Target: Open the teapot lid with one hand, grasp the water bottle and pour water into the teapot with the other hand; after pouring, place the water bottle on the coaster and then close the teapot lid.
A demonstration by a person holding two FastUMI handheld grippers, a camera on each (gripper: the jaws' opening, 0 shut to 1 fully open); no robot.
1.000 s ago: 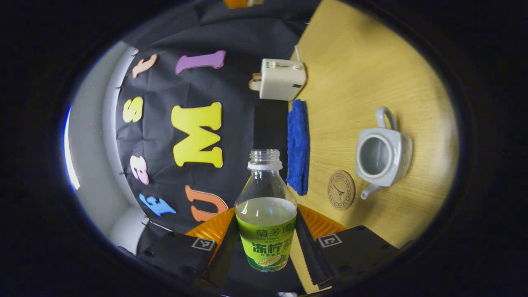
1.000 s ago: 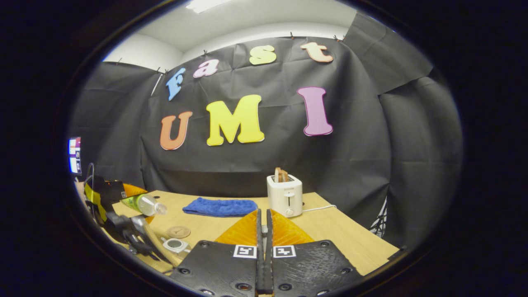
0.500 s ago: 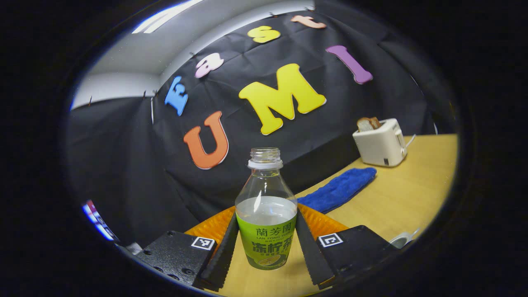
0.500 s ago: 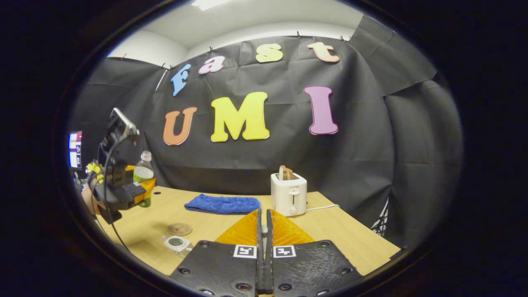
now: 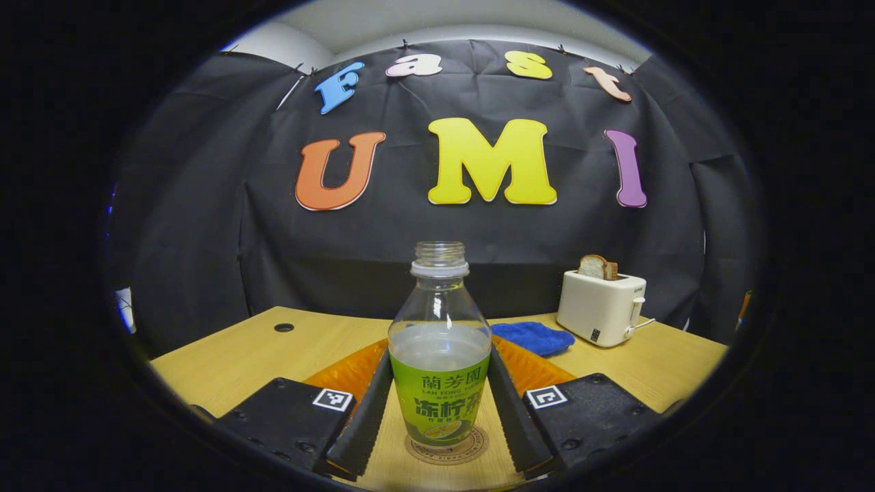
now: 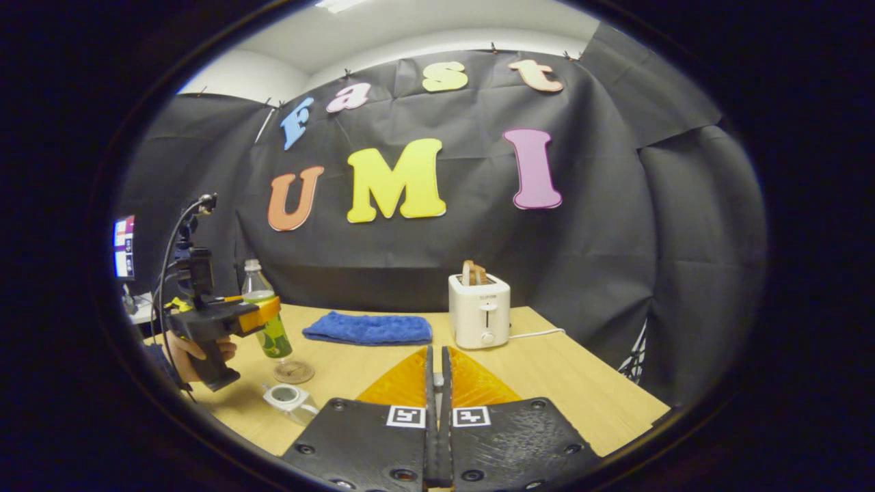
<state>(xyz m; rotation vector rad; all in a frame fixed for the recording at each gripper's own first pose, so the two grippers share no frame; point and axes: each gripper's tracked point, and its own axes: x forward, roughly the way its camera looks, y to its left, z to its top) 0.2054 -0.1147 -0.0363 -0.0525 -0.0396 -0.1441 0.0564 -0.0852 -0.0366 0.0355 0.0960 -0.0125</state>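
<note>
— While the left gripper [image 5: 437, 410] clamps the bottle [image 5: 439, 355] from both sides, where does the bottle sit?

— Upright, cap off, part full, right above the coaster [image 5: 448, 447]. From the left gripper view its base looks to meet the coaster; from the right gripper view the bottle [image 6: 266, 321] seems just over the coaster [image 6: 294, 372], so I cannot tell if it touches.

— And the right gripper [image 6: 438, 410]?

— Its fingers are pressed together with only a thin slit between them. Whether anything is pinched there, I cannot tell. It hangs over the near part of the surface [image 6: 560, 383].

— The teapot?

— In the right gripper view the teapot [image 6: 290, 398] stands near the coaster, on the side toward the camera, its mouth open and no lid on it.

— Who holds the left gripper?

— A hand [image 6: 198, 352] wraps its grip at the left of the right gripper view.

— Anything else on the surface?

— A blue cloth [image 6: 369, 328] by the back wall, and just beside it a toaster [image 6: 480, 316] with bread in the slot.
</note>
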